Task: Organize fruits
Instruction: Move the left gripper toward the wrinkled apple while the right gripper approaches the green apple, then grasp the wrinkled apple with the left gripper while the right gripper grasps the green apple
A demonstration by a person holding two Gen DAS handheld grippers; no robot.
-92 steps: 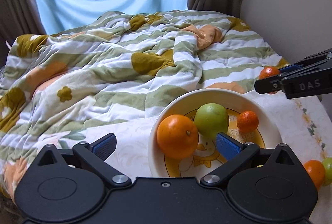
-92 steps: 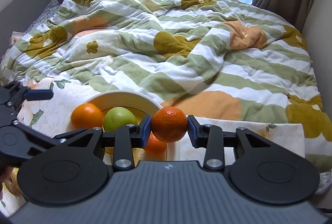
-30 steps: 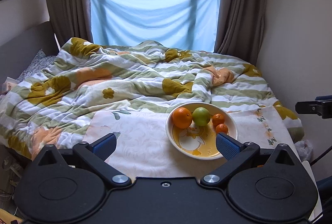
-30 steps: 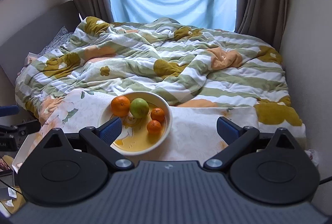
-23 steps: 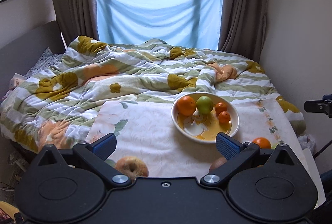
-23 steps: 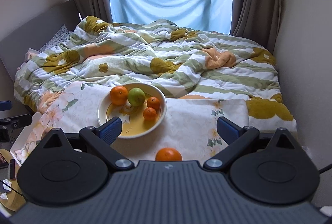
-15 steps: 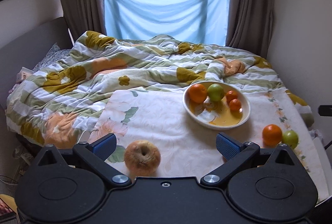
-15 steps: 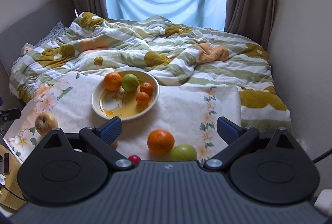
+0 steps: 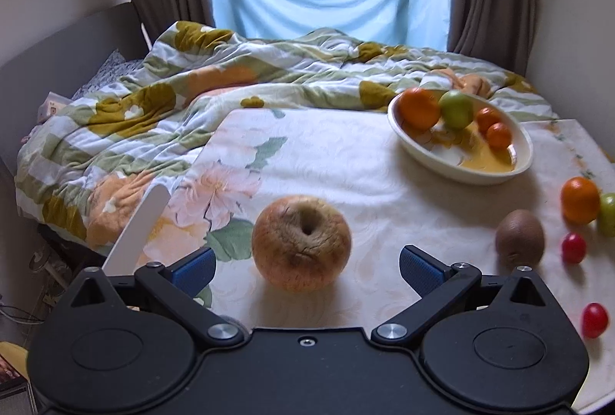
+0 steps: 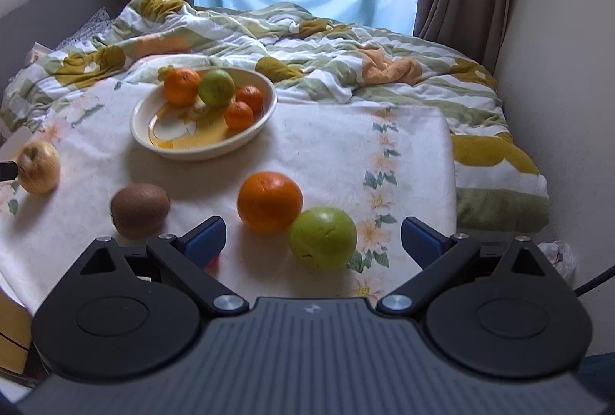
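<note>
While both fingers spread, wrinkled round apple (image 9: 301, 243), fuzzy oval kiwi (image 10: 140, 210), glossy bowl (image 10: 253, 135).

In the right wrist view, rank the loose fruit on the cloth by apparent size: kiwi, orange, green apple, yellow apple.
Largest to smallest, as they look:
1. Green apple and orange, too alike to split; both sit nearest the camera.
2. Kiwi.
3. Yellow apple, though it lies farther off at the frame edge, so its real size is unsure.
</note>
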